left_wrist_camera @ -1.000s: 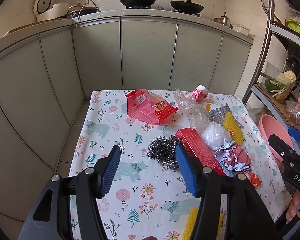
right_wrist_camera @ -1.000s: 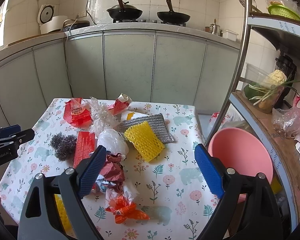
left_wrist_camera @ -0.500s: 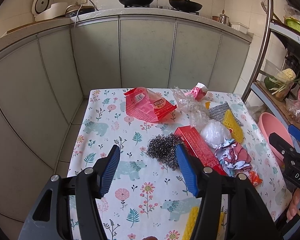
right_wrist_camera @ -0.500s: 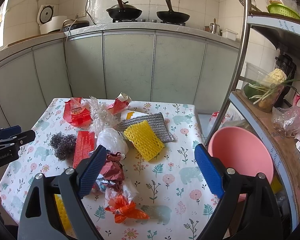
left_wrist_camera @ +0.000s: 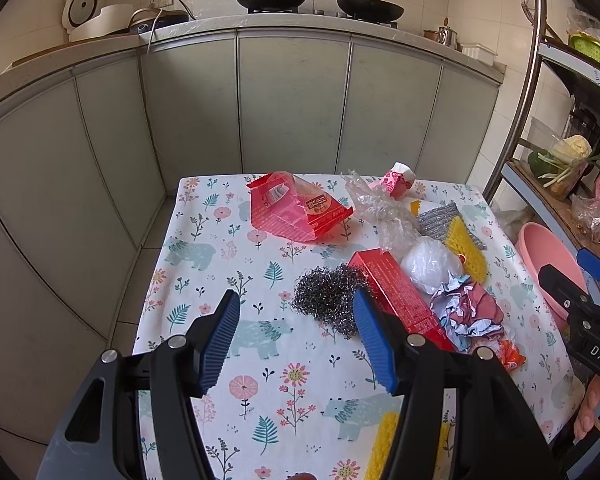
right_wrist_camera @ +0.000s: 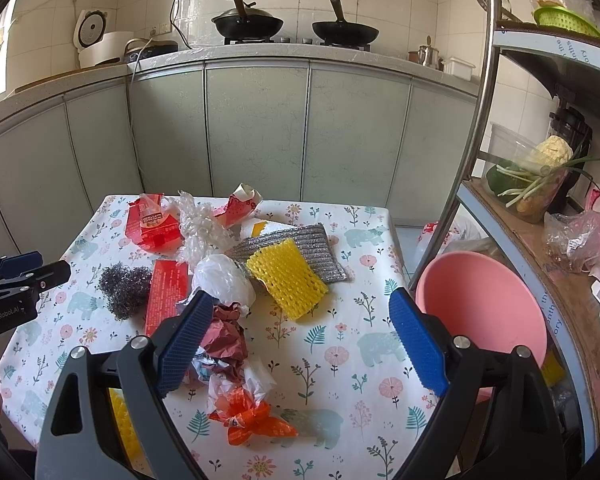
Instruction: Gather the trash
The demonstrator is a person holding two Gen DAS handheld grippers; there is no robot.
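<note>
Trash lies scattered on a floral tablecloth [left_wrist_camera: 260, 392] [right_wrist_camera: 340, 360]: a red snack bag [left_wrist_camera: 292, 210] [right_wrist_camera: 152, 228], crinkled clear plastic [left_wrist_camera: 380, 212] [right_wrist_camera: 200, 228], a steel wool ball [left_wrist_camera: 328, 296] [right_wrist_camera: 124, 284], a red box [left_wrist_camera: 400, 296] [right_wrist_camera: 166, 292], a white plastic wad [left_wrist_camera: 432, 264] [right_wrist_camera: 222, 280], yellow foam netting [right_wrist_camera: 286, 276], crumpled paper [left_wrist_camera: 468, 312] [right_wrist_camera: 224, 336] and an orange wrapper [right_wrist_camera: 252, 420]. My left gripper [left_wrist_camera: 296, 328] hovers open near the steel wool. My right gripper [right_wrist_camera: 300, 332] hovers open above the table's right part. Both hold nothing.
A pink basin [right_wrist_camera: 480, 304] [left_wrist_camera: 548, 260] sits off the table's right edge beside a metal shelf rack [right_wrist_camera: 540, 240] with vegetables and bags. Grey cabinets [right_wrist_camera: 260, 128] stand behind the table. A grey scouring cloth [right_wrist_camera: 300, 240] lies under the netting. Floor drops away left of the table.
The left wrist view has shifted slightly, with the trash sitting a little lower in frame. The right gripper has barely moved. Both stay open.
</note>
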